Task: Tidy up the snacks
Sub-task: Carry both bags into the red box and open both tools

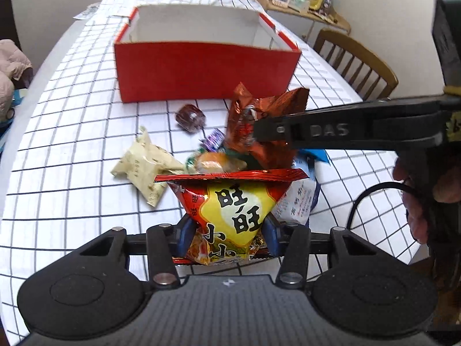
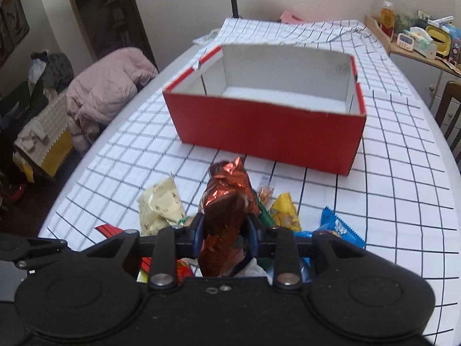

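An open red box point(image 1: 201, 69) point(image 2: 265, 127) with a white, empty inside stands on the checked tablecloth point(image 1: 72, 144) behind a pile of snacks. My left gripper point(image 1: 227, 236) is shut on a red-and-yellow snack bag point(image 1: 236, 201), lifted just above the pile. My right gripper point(image 2: 224, 227) is shut on a copper foil packet point(image 2: 227, 199). In the left wrist view the right gripper point(image 1: 259, 129) reaches in from the right, holding the same foil packet point(image 1: 268, 115). A beige packet point(image 1: 144, 164) point(image 2: 161, 204), a dark round candy point(image 1: 190, 117) and a blue packet point(image 2: 340, 227) lie loose.
A yellow packet point(image 2: 285, 210), a purple candy point(image 1: 214, 139) and a blue-white packet point(image 1: 302, 196) sit in the pile. A wooden chair point(image 1: 357, 60) and a cluttered shelf point(image 1: 299, 0) stand at the right. A pink jacket point(image 2: 106, 86) lies left of the table.
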`<act>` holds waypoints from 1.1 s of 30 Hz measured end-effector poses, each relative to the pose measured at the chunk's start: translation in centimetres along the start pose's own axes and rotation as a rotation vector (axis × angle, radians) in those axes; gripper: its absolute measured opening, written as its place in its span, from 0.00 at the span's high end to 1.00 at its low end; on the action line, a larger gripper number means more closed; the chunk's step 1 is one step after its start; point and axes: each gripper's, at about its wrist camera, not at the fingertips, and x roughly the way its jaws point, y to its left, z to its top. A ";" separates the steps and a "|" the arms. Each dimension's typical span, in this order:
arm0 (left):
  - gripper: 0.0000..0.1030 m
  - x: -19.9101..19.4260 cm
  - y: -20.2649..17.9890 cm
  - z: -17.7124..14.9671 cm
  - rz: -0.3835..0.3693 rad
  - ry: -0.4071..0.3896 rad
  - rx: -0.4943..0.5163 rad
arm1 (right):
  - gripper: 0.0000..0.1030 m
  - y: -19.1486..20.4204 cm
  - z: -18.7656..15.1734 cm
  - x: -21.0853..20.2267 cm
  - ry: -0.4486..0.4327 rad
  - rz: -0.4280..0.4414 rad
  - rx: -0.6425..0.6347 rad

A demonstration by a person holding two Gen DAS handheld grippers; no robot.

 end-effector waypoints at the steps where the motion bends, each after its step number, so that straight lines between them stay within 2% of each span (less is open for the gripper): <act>1: 0.54 -0.3 0.2 0.1 0.005 -0.006 -0.008 | 0.72 0.1 0.2 -0.4 -0.010 -0.002 0.002; 11: 0.54 -3.5 2.2 3.2 0.038 -0.065 -0.111 | 0.74 -0.2 2.4 -3.8 -0.111 -0.006 0.033; 16: 0.54 -4.3 2.5 5.9 0.074 -0.100 -0.112 | 0.74 -0.8 4.3 -4.9 -0.155 -0.009 0.037; 24: 0.54 -4.4 3.4 12.5 0.112 -0.152 -0.137 | 0.74 -2.9 7.9 -4.9 -0.204 -0.043 0.036; 33: 0.54 -1.2 3.9 20.0 0.149 -0.159 -0.137 | 0.74 -6.4 11.7 -2.3 -0.202 -0.086 0.057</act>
